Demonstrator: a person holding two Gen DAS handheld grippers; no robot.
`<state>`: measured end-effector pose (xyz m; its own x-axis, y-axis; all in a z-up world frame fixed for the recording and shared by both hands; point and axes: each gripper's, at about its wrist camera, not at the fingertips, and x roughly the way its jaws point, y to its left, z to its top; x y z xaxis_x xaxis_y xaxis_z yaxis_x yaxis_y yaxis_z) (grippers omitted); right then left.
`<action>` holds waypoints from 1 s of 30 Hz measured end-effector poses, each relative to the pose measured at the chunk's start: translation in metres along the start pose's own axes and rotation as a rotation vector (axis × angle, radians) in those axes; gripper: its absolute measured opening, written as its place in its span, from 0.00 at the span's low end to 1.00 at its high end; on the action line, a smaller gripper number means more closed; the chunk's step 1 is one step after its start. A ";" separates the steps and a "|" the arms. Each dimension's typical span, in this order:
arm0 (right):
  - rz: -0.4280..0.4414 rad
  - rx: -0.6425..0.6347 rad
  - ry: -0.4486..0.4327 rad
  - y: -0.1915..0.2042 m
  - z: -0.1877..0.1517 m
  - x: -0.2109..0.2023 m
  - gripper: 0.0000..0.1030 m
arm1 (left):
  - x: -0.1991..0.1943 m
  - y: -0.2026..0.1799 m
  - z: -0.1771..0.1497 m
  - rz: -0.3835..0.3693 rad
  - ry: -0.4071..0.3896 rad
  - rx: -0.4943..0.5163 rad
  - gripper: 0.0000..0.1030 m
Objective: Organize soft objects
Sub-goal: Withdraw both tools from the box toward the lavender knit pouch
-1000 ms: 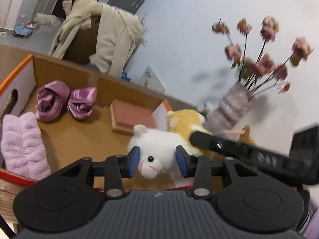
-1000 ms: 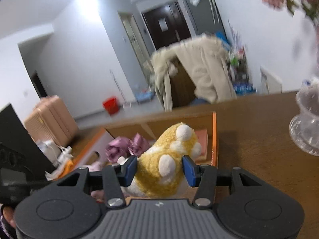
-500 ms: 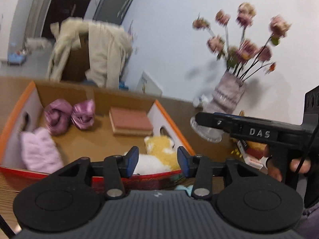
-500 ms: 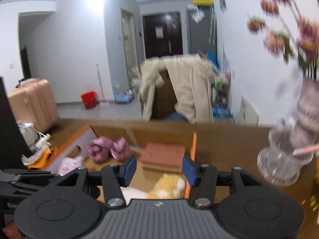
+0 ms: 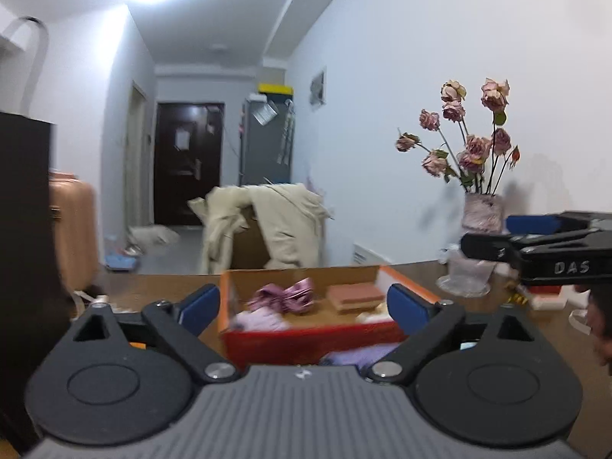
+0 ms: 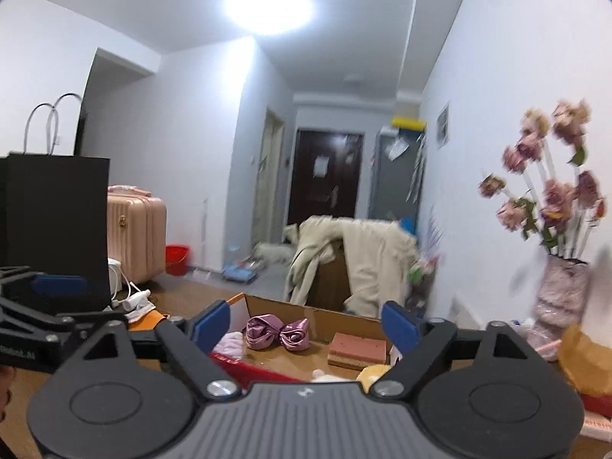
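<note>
Now that our left gripper and right gripper have just opened wide, holding nothing, both plush toys lie at the cardboard box's near right corner; drop-off looks done.

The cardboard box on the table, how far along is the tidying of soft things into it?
Mostly done, it seems: the cardboard box holds a purple satin bow, a pink folded cloth, a lilac fluffy piece and plush toys. Both tongs, left and right, have just opened and hold nothing. A purple item still lies outside the box.
</note>
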<state>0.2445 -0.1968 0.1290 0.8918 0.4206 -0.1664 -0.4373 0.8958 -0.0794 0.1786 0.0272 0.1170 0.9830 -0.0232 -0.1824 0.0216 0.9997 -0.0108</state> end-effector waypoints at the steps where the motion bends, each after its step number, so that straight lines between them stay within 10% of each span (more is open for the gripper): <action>1: -0.009 0.008 -0.014 0.009 -0.008 -0.009 0.87 | -0.012 0.004 -0.009 0.012 -0.010 0.001 0.95; 13: -0.098 0.127 0.081 0.088 -0.125 -0.080 0.97 | -0.074 0.037 -0.090 -0.025 0.091 -0.069 1.00; 30: -0.107 0.153 0.080 0.096 -0.116 -0.078 0.97 | -0.066 0.045 -0.094 -0.043 0.104 -0.086 1.00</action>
<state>0.1195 -0.1607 0.0202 0.9175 0.3144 -0.2436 -0.3122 0.9488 0.0484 0.0976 0.0736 0.0364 0.9571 -0.0706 -0.2810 0.0427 0.9936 -0.1045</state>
